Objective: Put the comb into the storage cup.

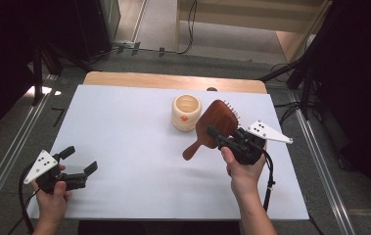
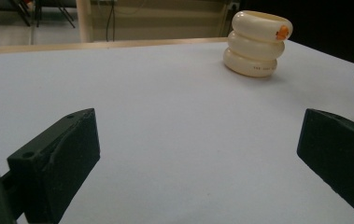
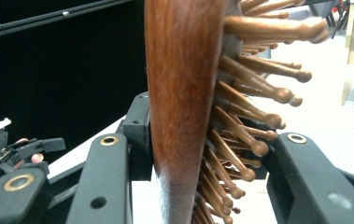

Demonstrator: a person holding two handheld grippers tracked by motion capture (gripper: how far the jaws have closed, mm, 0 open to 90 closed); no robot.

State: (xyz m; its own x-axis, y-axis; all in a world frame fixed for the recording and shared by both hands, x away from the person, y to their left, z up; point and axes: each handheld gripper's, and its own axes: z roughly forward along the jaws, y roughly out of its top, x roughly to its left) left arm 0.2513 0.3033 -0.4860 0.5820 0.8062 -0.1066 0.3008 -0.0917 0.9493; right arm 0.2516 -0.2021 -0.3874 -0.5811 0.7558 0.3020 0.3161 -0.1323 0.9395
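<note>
Right gripper [image 1: 217, 136] is clamped on one wooden paddle hairbrush [image 1: 216, 121], gripping across the head — one jaw on the smooth back, the other among the wooden pins. The brush is held up off the white table [image 1: 124, 127], handle slanting down toward the person, head just beside the cream holder [image 1: 186, 112]. In the right gripper view the brush [image 3: 184, 93] is cut off top and bottom; the pin-side pad is largely hidden behind the pins.

Left gripper [image 1: 81, 160] sits low over the table's near left corner, jaws spread wide with nothing between them; the left gripper view shows both jaws with bare table between.

One holder [image 2: 257, 43] — three stacked cream rings with an orange mark at the rim. A line of small print runs along its lowest ring, too small to read. Its interior cannot be made out.
</note>
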